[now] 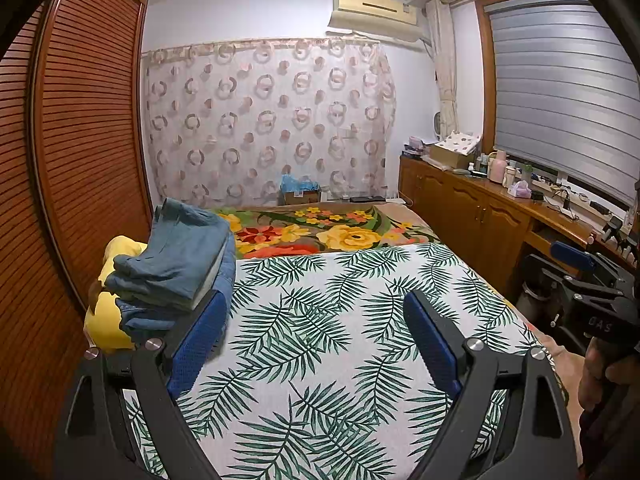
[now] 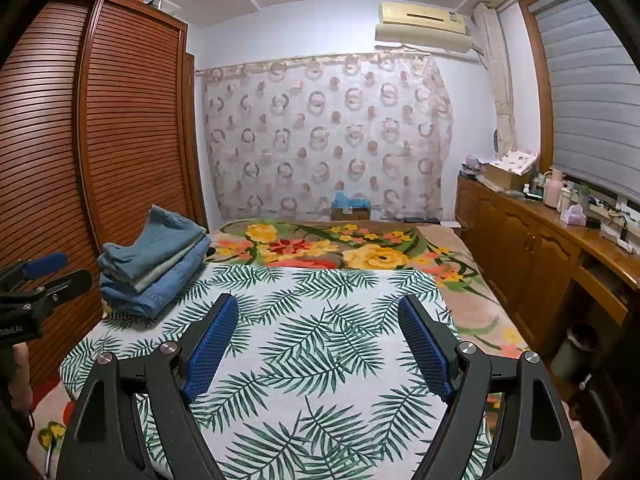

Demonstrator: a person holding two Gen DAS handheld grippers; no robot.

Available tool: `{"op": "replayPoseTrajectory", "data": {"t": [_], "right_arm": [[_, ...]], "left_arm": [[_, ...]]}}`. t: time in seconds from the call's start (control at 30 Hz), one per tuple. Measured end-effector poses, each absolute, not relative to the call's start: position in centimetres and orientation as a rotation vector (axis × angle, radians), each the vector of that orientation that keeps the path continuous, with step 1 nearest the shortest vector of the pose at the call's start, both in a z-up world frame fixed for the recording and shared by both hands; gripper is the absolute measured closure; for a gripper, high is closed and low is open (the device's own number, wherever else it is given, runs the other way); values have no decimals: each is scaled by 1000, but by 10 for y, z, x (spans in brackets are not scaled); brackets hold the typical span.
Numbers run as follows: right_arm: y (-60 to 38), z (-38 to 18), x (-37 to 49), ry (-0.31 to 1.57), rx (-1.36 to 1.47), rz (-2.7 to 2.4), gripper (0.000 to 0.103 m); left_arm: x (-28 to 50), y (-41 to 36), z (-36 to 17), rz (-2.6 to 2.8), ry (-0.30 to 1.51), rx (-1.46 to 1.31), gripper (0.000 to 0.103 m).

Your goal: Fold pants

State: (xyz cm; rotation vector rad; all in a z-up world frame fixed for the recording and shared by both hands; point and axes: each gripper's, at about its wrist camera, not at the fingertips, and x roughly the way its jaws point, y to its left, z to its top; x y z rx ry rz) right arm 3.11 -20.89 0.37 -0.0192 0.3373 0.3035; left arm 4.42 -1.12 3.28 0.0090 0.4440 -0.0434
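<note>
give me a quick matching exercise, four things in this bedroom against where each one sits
Things:
1. stack of folded jeans
2. air conditioner
3. pink bottle
4. circle-print curtain

Places:
A. on the wooden cabinet top under the window
B. on the far wall behind the bed
C. on the left edge of the leaf-print sheet, near the wardrobe
D. high on the wall near the ceiling

Pairs: 1-C, 2-D, 3-A, 4-B

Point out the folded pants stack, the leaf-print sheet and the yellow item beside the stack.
folded pants stack (image 2: 154,262), right wrist view, top blue fold.
leaf-print sheet (image 2: 320,340), right wrist view, bare middle.
yellow item (image 1: 105,320), left wrist view, exposed lower part.
</note>
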Motion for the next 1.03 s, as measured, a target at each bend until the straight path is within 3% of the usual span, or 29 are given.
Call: {"op": "replayPoseTrajectory", "data": {"t": [1.03], "right_arm": [[-210, 3, 33, 339, -15, 307, 20]], "left_arm": [[41, -12, 29, -45, 439, 9, 13]]}}
